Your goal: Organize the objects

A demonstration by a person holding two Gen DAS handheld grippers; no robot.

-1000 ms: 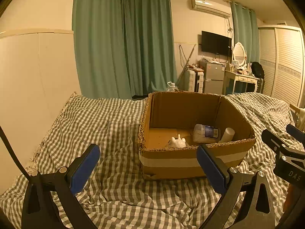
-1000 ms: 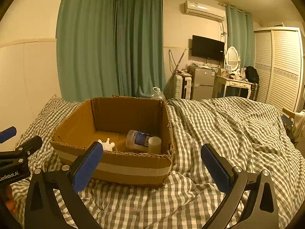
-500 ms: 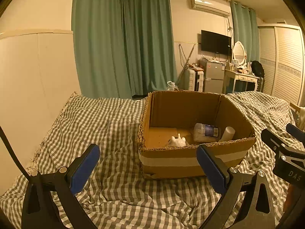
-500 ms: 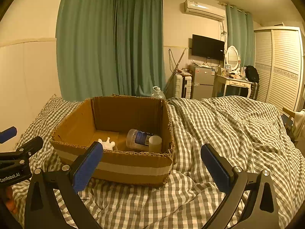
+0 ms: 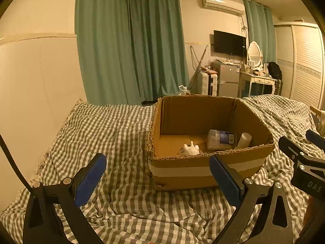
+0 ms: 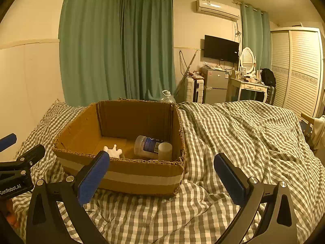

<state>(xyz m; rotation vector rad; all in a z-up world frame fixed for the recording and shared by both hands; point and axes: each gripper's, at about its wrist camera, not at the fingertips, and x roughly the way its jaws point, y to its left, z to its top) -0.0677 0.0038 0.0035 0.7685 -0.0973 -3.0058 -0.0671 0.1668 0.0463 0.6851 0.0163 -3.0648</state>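
Observation:
An open cardboard box (image 5: pixel 203 168) (image 6: pixel 130 177) stands on a bed with a checked cover. Inside lie a clear bottle with a blue label (image 5: pixel 221 139) (image 6: pixel 149 146), a white cylinder (image 5: pixel 244 140) (image 6: pixel 165 150) and a small white toy figure (image 5: pixel 191 149) (image 6: pixel 113 151). My left gripper (image 5: pixel 158 180) is open and empty, in front of the box and to its left. My right gripper (image 6: pixel 162 180) is open and empty, in front of the box's right corner. Each gripper shows at the edge of the other's view.
The checked bed cover (image 6: pixel 243 138) spreads to the right of the box, rumpled. A pale wall panel (image 5: pixel 30 101) borders the bed on the left. Green curtains (image 5: pixel 130 50), a small fridge (image 6: pixel 216 85) and a dressing table (image 6: pixel 247 89) stand beyond the bed.

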